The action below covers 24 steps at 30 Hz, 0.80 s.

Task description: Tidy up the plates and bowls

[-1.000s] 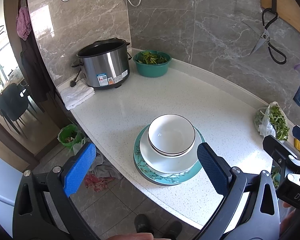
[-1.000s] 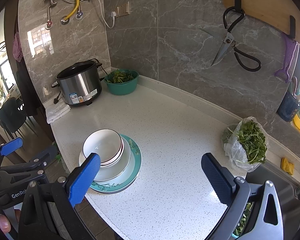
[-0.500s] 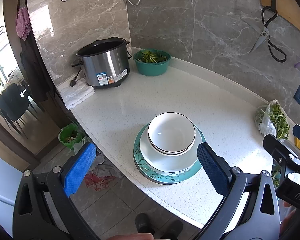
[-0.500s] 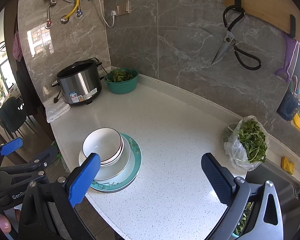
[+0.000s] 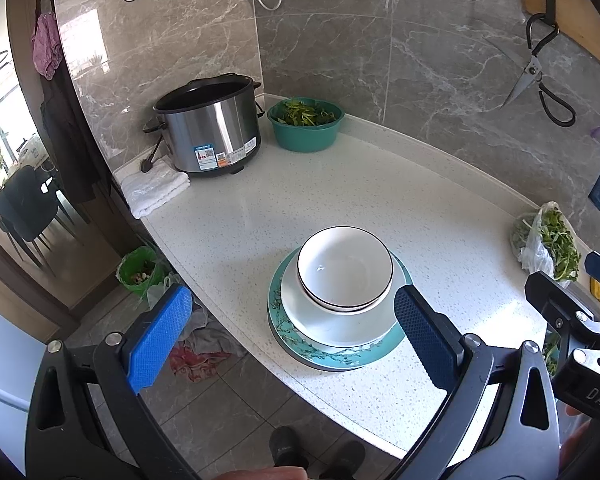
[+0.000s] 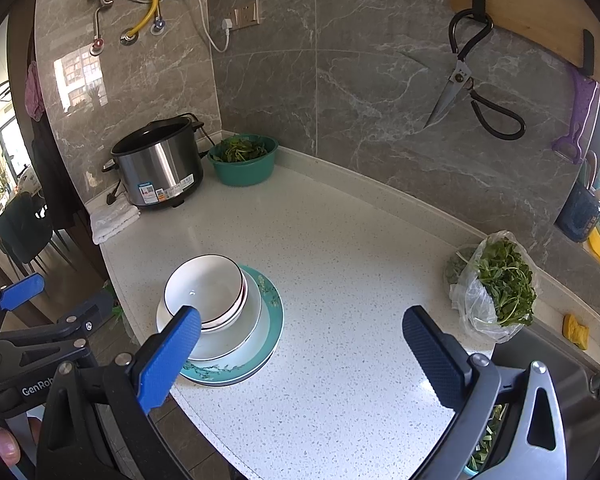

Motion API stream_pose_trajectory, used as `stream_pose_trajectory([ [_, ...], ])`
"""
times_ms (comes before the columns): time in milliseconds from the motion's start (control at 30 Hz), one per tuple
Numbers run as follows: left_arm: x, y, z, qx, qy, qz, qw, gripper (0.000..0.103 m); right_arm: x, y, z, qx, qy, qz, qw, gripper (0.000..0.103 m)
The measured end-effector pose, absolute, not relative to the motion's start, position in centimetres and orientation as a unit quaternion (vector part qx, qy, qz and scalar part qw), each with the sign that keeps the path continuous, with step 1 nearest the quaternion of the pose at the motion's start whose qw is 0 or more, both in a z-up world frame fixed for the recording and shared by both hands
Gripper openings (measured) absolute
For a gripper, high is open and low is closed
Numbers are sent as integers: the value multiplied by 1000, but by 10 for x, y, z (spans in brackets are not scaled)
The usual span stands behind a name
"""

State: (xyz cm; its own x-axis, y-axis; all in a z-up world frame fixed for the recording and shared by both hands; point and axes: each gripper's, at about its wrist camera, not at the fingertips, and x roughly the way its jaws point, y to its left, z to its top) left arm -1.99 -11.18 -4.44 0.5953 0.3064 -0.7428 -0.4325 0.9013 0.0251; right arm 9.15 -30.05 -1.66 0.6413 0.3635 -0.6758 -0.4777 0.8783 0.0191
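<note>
A stack stands near the counter's front edge: white bowls with dark rims (image 5: 345, 269) (image 6: 205, 287) nested on a white plate (image 5: 340, 330) (image 6: 228, 340), which lies on a teal patterned plate (image 5: 320, 354) (image 6: 274, 316). My left gripper (image 5: 290, 328) is open, held above and in front of the stack, touching nothing. My right gripper (image 6: 302, 350) is open too, to the right of the stack over bare counter. The right gripper's frame shows at the edge of the left wrist view, and the left gripper's at the edge of the right wrist view.
At the back stand a steel cooker pot (image 5: 210, 134), a folded white towel (image 5: 154, 192) and a teal basin of greens (image 5: 306, 122). A bag of greens (image 6: 496, 284) lies at the right by the sink (image 6: 548, 364). Scissors (image 6: 470, 80) hang on the wall. The counter (image 6: 340, 260) drops off at the left.
Both grippers have drawn back and up very slightly, so the stack sits a touch higher in each view. The stack itself has not moved.
</note>
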Motion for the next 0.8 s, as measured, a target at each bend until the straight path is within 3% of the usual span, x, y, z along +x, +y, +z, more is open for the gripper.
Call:
stream_pose_trajectory([
  [800, -15, -113, -47, -83, 402, 208, 888, 103, 94, -301, -19, -84, 356, 235, 901, 103],
])
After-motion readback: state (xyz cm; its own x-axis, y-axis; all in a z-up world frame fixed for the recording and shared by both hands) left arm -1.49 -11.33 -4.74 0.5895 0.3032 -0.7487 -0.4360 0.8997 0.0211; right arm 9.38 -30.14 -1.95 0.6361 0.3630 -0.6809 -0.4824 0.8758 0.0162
